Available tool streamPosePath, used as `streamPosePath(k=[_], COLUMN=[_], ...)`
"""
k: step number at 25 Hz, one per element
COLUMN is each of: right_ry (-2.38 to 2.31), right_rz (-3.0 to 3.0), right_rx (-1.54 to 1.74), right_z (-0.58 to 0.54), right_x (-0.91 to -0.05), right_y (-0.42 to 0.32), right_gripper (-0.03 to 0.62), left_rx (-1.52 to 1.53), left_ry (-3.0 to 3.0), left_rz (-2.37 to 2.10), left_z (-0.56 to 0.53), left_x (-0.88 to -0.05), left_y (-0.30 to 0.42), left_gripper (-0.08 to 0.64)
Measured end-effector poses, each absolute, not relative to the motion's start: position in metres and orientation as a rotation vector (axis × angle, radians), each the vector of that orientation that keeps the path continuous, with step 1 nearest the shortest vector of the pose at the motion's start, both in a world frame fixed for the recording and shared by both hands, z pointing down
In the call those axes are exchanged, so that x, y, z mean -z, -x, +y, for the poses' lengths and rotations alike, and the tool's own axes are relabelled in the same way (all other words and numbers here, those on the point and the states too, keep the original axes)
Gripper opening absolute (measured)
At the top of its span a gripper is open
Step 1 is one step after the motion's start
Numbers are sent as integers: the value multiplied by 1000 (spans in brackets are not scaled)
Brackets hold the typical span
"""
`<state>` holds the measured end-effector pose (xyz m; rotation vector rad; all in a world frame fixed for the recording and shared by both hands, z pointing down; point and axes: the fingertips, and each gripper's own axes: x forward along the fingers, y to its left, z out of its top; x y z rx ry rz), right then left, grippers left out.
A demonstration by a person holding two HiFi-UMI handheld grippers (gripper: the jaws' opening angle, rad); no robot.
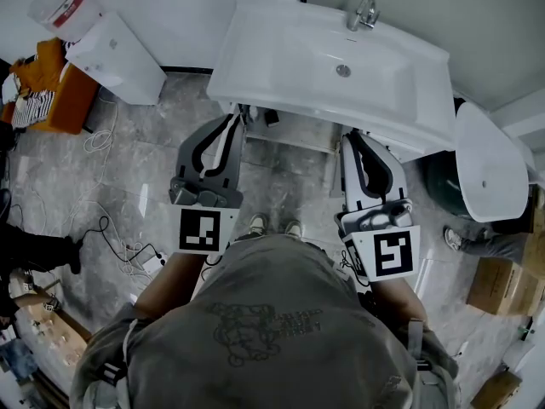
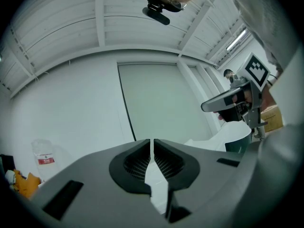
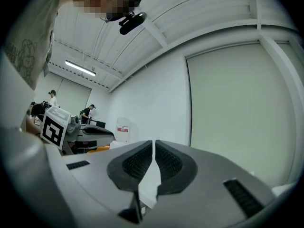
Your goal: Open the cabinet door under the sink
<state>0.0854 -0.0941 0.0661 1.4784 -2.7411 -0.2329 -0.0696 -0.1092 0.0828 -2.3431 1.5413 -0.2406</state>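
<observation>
Head view, looking steeply down: you stand facing a white sink (image 1: 255, 58) with a chrome tap (image 1: 364, 11) at its far edge. You hold both tools level at about waist height, side by side, pointing at the basin's near edge. The left gripper (image 1: 232, 123) and the right gripper (image 1: 353, 139) reach roughly to that edge, one towards each end of it. Each carries its marker cube nearest your body.

The cabinet door (image 1: 298, 132) sits under the basin. Only a pale strip shows below the overhang, and no handle can be made out. Both tools look too high for it, likely a ready pose before lowering.

Left gripper view: the dark ribbed fingers (image 2: 135, 163) are closed to a thin slit with nothing between them. Beyond them is only white wall and a pale panel.

Right gripper view: the fingers (image 3: 135, 163) are likewise drawn together and empty, facing the same wall.

Closed and empty suits an approach, since nothing needs holding yet. You will probably need to part one pair to take a handle or door edge.

Loose cables (image 1: 111, 237) lie on the floor to your left.
</observation>
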Motion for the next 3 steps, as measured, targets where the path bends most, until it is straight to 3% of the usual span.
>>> streamPosePath(k=[3], right_ry=[-1495], right_rz=[-2733], right_rx=[234], right_z=[-95], right_x=[-67], right_y=[-88], right_gripper=[37], left_rx=[274], left_ry=[2330], left_rz=[1519], left_z=[-107], left_x=[-83], left_y=[66], left_gripper=[35])
